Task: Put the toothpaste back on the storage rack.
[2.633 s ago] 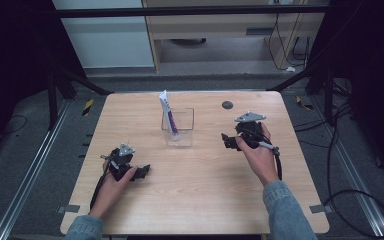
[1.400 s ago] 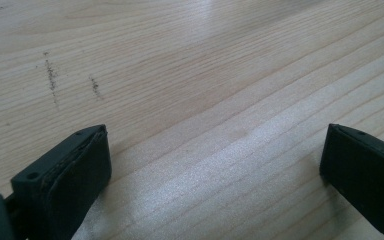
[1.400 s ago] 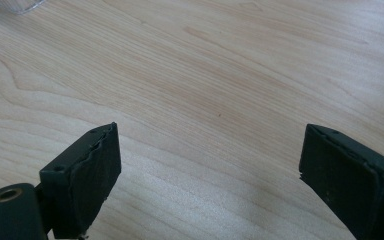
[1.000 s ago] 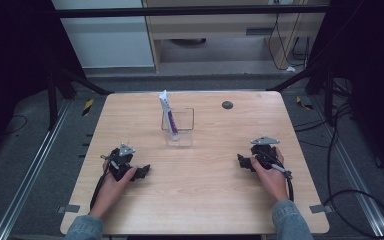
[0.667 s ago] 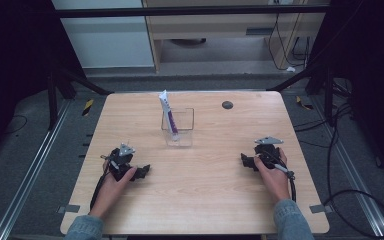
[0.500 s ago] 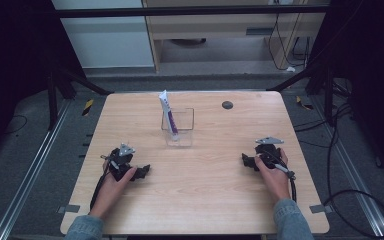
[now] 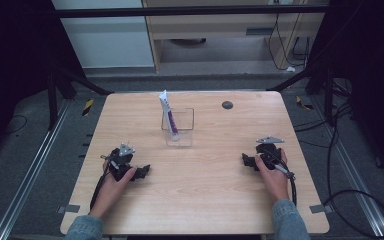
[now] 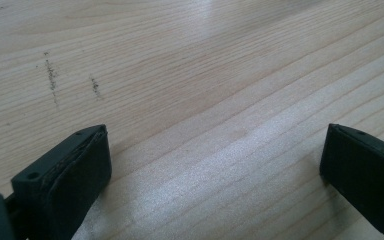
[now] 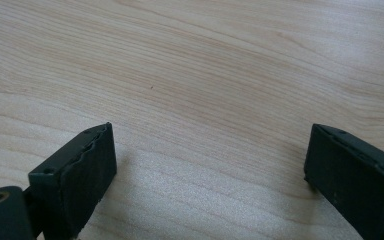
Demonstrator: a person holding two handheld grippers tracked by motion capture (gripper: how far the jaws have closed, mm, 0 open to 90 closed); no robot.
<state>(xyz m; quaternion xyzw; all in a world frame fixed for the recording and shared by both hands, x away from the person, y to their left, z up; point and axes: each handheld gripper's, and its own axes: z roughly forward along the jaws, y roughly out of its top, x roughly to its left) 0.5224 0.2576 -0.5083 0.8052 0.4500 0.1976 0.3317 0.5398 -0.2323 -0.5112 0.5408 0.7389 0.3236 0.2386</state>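
A clear square cup (image 7: 178, 128) stands mid-table with a white and purple tube (image 7: 168, 115) leaning upright inside it. My left gripper (image 7: 142, 171) rests on the wooden table (image 7: 205, 200) at the front left, held by a hand, jaws pointing right. In the left gripper view it (image 8: 215, 165) is open over bare wood. My right gripper (image 7: 246, 161) rests at the front right, jaws pointing left. The right gripper view shows it (image 9: 210, 160) open too, with nothing between the jaws.
A small dark round disc (image 7: 227, 105) lies near the table's far edge, right of the cup. Cables trail from both grippers toward the front edge. Dark floor and metal rails (image 7: 25, 180) surround the table.
My right gripper has drawn back from near the cup toward the front right and settled low on the table. The left gripper has stayed put.
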